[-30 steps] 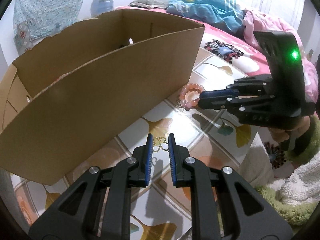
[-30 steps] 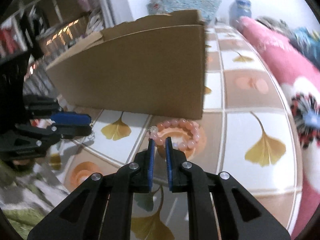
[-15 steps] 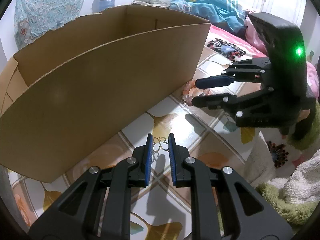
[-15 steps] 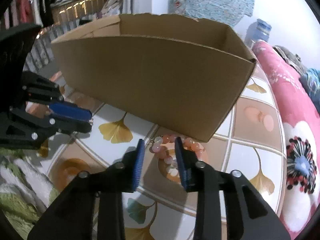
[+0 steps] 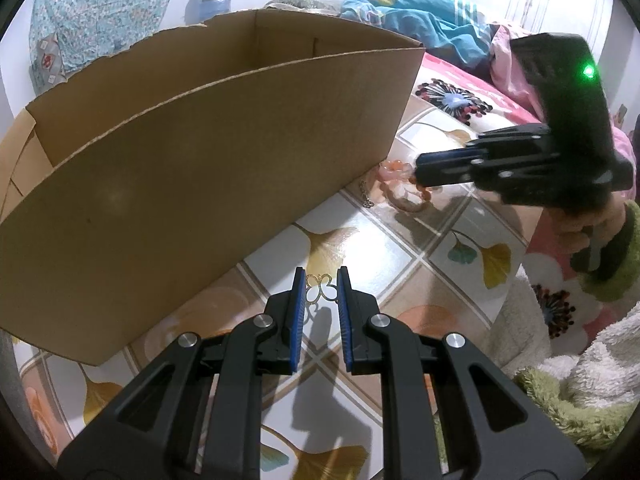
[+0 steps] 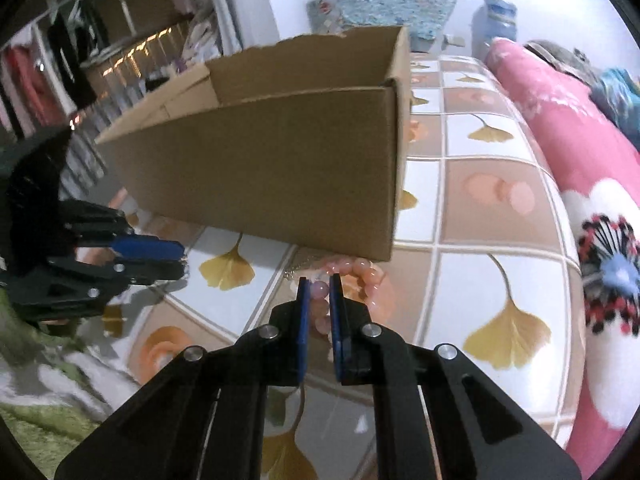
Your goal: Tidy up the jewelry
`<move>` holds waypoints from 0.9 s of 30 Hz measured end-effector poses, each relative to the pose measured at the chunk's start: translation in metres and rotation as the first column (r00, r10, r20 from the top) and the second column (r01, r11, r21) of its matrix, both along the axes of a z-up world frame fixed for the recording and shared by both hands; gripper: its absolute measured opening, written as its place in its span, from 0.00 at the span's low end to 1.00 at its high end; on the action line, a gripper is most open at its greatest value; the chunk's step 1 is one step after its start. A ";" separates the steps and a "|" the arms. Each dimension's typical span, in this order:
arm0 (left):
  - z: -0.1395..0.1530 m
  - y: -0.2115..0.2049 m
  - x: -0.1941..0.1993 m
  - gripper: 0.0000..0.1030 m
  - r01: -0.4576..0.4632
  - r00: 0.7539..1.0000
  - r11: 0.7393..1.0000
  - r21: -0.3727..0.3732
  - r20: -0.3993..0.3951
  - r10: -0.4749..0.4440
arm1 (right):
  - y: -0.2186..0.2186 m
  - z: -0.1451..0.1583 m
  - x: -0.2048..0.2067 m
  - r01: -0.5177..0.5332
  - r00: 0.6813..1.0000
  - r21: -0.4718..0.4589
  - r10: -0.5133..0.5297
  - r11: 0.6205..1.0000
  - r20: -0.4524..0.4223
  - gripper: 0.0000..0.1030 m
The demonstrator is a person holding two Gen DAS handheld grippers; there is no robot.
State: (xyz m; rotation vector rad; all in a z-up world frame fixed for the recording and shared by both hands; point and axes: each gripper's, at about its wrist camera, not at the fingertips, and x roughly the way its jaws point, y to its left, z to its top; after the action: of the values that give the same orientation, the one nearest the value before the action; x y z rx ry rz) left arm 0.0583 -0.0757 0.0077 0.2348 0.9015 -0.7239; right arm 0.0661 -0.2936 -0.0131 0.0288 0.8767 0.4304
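The left gripper [image 5: 318, 284] grasps a small gold butterfly-shaped ornament [image 5: 319, 285] above the leaf-patterned tablecloth [image 5: 448, 256]. At two o'clock, the right gripper [image 6: 318, 292] is closing on a pink beaded bracelet [image 6: 352, 280], just beside the brown cardboard box [image 5: 200, 168].

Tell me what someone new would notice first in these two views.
A big open cardboard box stands on the ginkgo-patterned tablecloth. By its near corner the right gripper is closing on a pink bead bracelet. In front of the box, the left gripper pinches a small gold butterfly piece.
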 end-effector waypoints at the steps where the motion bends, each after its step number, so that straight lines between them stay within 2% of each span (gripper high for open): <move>1: 0.000 0.000 0.000 0.14 -0.001 1.000 1.000 -0.001 0.000 0.001 | -0.001 0.001 -0.002 0.004 1.000 0.005 -0.004 1.000 -0.002 0.10; 11: -0.001 0.003 0.000 0.14 -0.003 1.000 1.000 -0.008 -0.002 0.003 | 0.012 -0.008 -0.041 -0.059 0.997 0.017 0.060 0.998 -0.043 0.10; 19: 0.000 0.006 -0.001 0.14 -0.005 1.000 1.000 -0.011 0.004 0.005 | 0.022 -0.009 -0.031 -0.068 0.996 0.072 0.072 0.995 -0.043 0.11; 20: 0.000 0.007 -0.001 0.14 -0.007 1.000 1.000 -0.012 0.003 0.007 | 0.021 -0.008 -0.027 -0.059 0.997 0.080 0.062 0.995 -0.038 0.14; 21: 0.000 0.008 -0.001 0.14 -0.008 1.000 1.000 -0.013 0.003 0.008 | 0.020 -0.008 -0.024 -0.051 0.998 0.081 0.054 0.995 -0.035 0.23; 23: 0.000 0.009 -0.001 0.14 -0.010 1.000 1.000 -0.013 0.002 0.010 | 0.019 -0.010 -0.014 -0.024 0.999 0.069 0.025 0.997 -0.025 0.33; 27: 0.000 0.009 -0.001 0.14 -0.013 1.000 1.000 -0.009 0.003 0.013 | 0.020 -0.014 0.002 0.006 1.000 0.058 -0.005 0.998 -0.019 0.33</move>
State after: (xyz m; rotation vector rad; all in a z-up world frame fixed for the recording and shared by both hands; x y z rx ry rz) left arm 0.0574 -0.0667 0.0079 0.2217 0.8958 -0.7159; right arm 0.0684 -0.2735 -0.0267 0.0886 0.8827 0.4511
